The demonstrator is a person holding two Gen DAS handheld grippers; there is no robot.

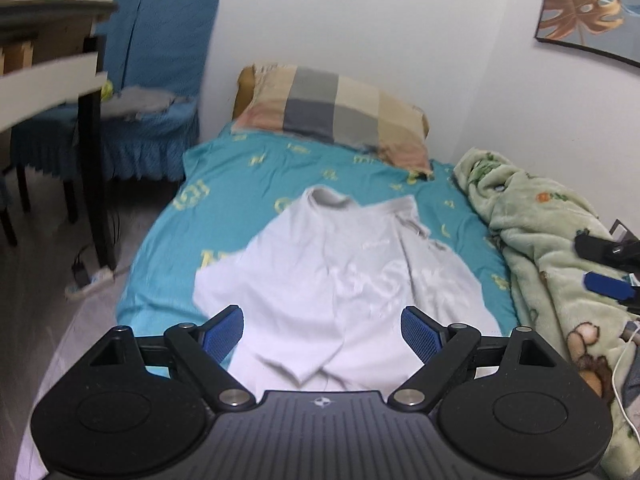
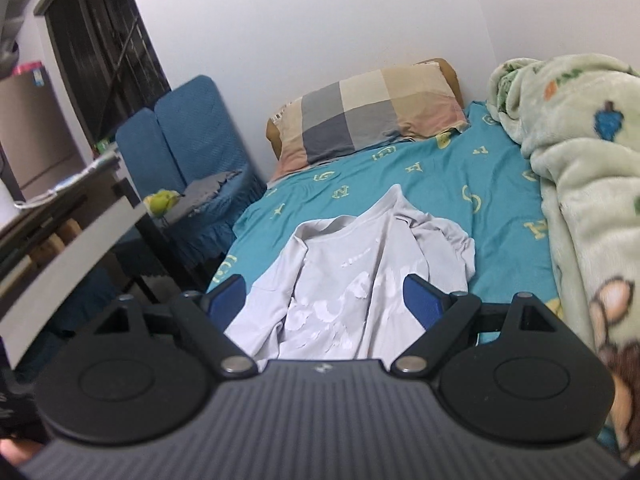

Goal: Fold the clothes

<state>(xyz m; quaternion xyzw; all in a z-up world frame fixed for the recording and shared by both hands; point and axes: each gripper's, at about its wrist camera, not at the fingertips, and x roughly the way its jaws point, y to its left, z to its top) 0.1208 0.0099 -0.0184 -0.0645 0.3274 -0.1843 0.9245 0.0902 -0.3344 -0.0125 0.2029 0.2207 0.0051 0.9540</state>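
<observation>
Through my left wrist view, my left gripper [image 1: 322,334] stands spread wide and empty, the white shirt [image 1: 340,280] lying flat on the teal bedsheet [image 1: 224,176] beyond my fingertips. Through my right wrist view, my right gripper [image 2: 324,300] gapes likewise, the shirt [image 2: 344,276] rumpled ahead, untouched.

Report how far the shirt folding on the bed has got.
Done: one sleeve of the white shirt looks turned in over the body, on the teal bedsheet. In hand: nothing; left gripper and right gripper are both open and empty. Left: the remaining folds.
</observation>
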